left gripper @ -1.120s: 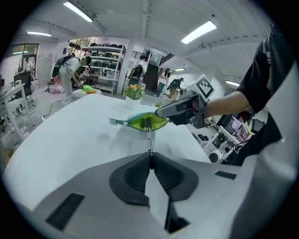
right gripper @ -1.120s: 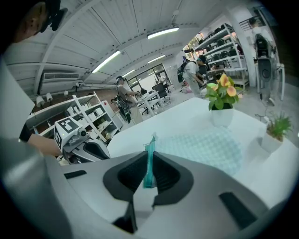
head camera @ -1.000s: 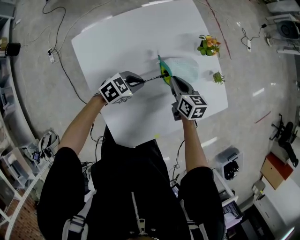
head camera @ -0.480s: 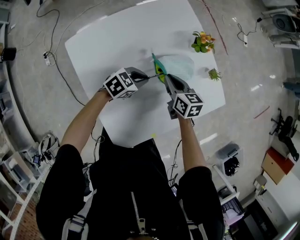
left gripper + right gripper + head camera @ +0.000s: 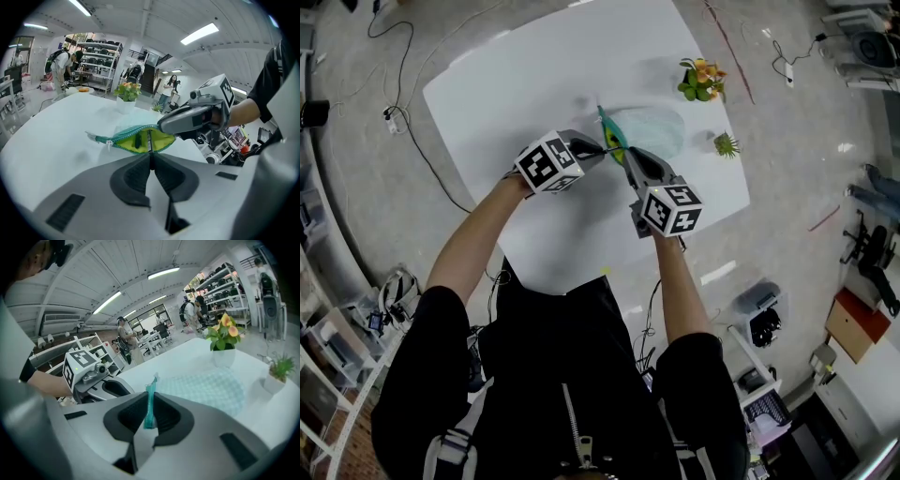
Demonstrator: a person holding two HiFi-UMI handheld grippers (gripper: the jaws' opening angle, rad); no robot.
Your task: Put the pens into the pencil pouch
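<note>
1 pouch [image 5: 656, 131], R gripper [image 5: 149, 411] on rim; 2 pens [image 5: 137, 140], 1 in L gripper [image 5: 150, 158].

No readable text, no legible labels

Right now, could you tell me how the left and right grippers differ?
The left gripper grips a thin dark pen; the right gripper grips the teal zipper edge of the pouch. The left aims into the mouth; the right holds it open. Both are shut.
</note>
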